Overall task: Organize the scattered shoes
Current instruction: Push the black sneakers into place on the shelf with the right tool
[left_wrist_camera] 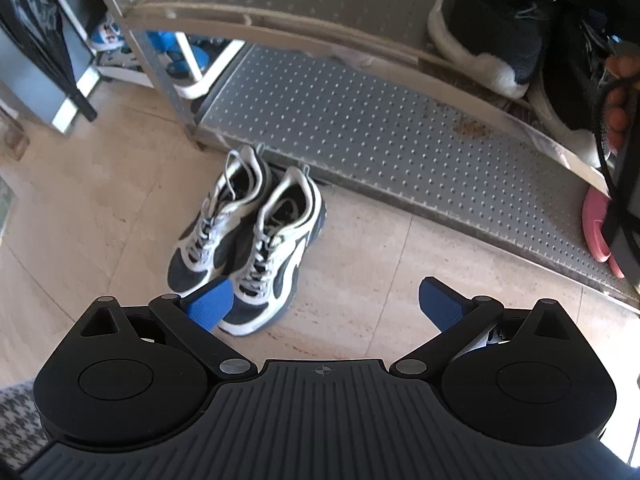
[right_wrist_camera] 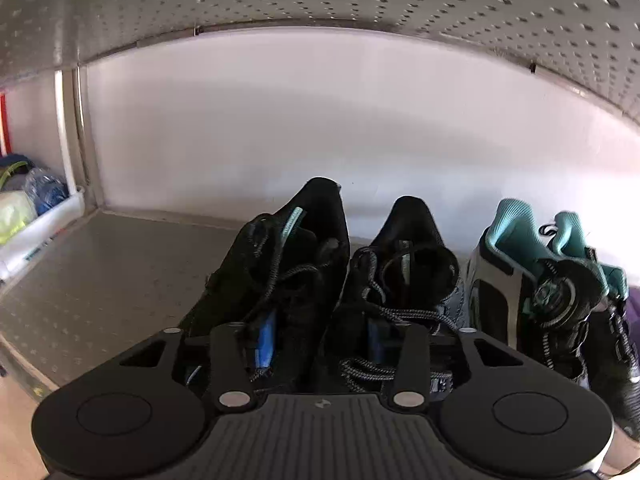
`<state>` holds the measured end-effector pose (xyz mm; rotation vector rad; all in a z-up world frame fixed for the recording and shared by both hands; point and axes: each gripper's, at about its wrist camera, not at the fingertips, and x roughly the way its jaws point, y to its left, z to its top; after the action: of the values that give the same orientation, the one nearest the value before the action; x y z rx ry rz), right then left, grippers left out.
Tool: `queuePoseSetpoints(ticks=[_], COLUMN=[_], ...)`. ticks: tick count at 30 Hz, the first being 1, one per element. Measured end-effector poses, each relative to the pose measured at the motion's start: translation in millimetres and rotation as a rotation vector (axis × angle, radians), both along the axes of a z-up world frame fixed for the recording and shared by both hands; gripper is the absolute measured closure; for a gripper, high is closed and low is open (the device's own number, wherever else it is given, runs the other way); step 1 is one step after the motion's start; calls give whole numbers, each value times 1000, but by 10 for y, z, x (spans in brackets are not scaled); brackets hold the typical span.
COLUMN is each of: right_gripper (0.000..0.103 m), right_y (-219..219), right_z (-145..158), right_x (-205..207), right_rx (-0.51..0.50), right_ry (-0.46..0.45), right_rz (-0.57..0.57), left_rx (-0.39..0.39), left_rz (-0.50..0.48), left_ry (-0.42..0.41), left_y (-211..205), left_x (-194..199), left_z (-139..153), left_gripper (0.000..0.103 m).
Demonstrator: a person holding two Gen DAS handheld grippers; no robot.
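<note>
A white and navy pair of sneakers (left_wrist_camera: 244,236) stands on the tiled floor in front of the metal shoe rack (left_wrist_camera: 360,128), toes toward me. My left gripper (left_wrist_camera: 325,308) hovers above and just right of them, open and empty. In the right wrist view a black pair of shoes (right_wrist_camera: 304,248) stands side by side on a rack shelf (right_wrist_camera: 100,280). My right gripper (right_wrist_camera: 320,340) has one blue pad (right_wrist_camera: 266,340) inside each shoe, with the shoes' inner walls between the pads. The pads stand apart and do not seem to press. The left wrist view shows this black pair (left_wrist_camera: 492,36) and a hand (left_wrist_camera: 618,92).
Teal and black shoes (right_wrist_camera: 560,292) stand just right of the black pair. The shelf left of it is bare up to a white bin with bottles (right_wrist_camera: 40,196). A pink slipper (left_wrist_camera: 596,228) lies on the lowest shelf. Blue and white shoes (left_wrist_camera: 108,34) sit behind the rack's post.
</note>
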<state>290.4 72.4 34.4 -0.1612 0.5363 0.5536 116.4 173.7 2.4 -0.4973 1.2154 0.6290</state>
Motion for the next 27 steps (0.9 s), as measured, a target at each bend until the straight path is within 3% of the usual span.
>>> queuePoseSetpoints(ticks=[4, 8, 11, 13, 15, 17, 19, 22, 26, 27], right_gripper=[40, 37, 21, 20, 19, 20, 20, 22, 27, 36], right_y=[-149, -434, -683, -985, -1236, -1270, -1202, -1042, -797, -679], right_z=[150, 425, 616, 777, 821, 732, 600, 464, 300, 212], right_x=[-171, -544, -787, -939, -992, -976, -935, -919, -901, -854], right_rx=[-19, -96, -105, -26, 85, 106, 74, 1, -100, -131], right_ry=[5, -10, -22, 37, 107, 128, 152, 164, 169, 210], right_rz=[60, 120, 115, 56, -8, -41, -51, -16, 64, 95], left_rx=[34, 73, 153, 263, 326, 336, 327, 353, 221, 205], left_rz=[-18, -80, -183, -281, -361, -396, -376, -235, -128, -124], left_ry=[-46, -117, -201, -273, -274, -290, -338, -413, -322, -332], left_y=[17, 13, -12, -65, -84, -47, 52, 219, 476, 484], left_x=[10, -15, -69, -109, -79, -43, -34, -180, -62, -37], left_z=[150, 408, 683, 882, 1037, 1158, 1250, 1177, 959, 953], left_gripper=[1, 2, 1, 1, 1, 1, 1, 1, 2, 1])
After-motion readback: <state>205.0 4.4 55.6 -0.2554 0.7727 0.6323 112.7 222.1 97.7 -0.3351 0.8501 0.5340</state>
